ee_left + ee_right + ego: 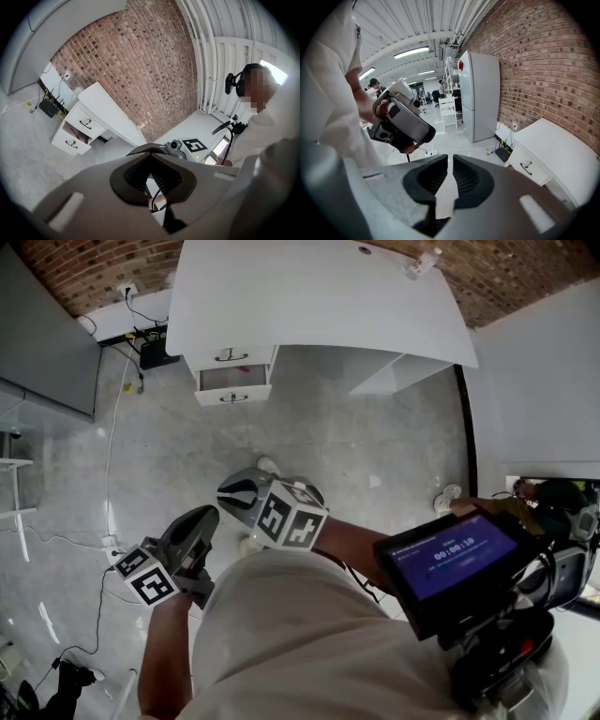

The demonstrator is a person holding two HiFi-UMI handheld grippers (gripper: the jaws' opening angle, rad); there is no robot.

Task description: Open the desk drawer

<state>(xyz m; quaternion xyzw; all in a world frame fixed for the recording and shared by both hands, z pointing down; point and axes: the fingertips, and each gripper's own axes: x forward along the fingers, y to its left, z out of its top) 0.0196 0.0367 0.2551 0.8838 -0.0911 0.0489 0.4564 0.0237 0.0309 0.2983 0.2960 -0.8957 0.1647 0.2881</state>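
Observation:
The white desk [319, 296] stands at the far side of the floor, against the brick wall. Its upper drawer [231, 356] is pushed in; the lower drawer [232, 395] stands pulled out a little. The left gripper view shows the same desk [110, 117], with a dark gap above the lower drawer [70, 142]. Both grippers hang close to my body, far from the desk. My left gripper [192, 531] [150, 157] is shut and holds nothing. My right gripper [242, 493] [450, 161] is also empty, its jaws together apart from a thin slit.
A black router [155, 352] with cables lies by the wall left of the desk. A bottle [422, 263] lies on the desktop. A grey cabinet [47, 334] stands at left. A screen [455, 554] is mounted at my chest. A fridge [480, 96] and a white chair [449, 110] stand farther off.

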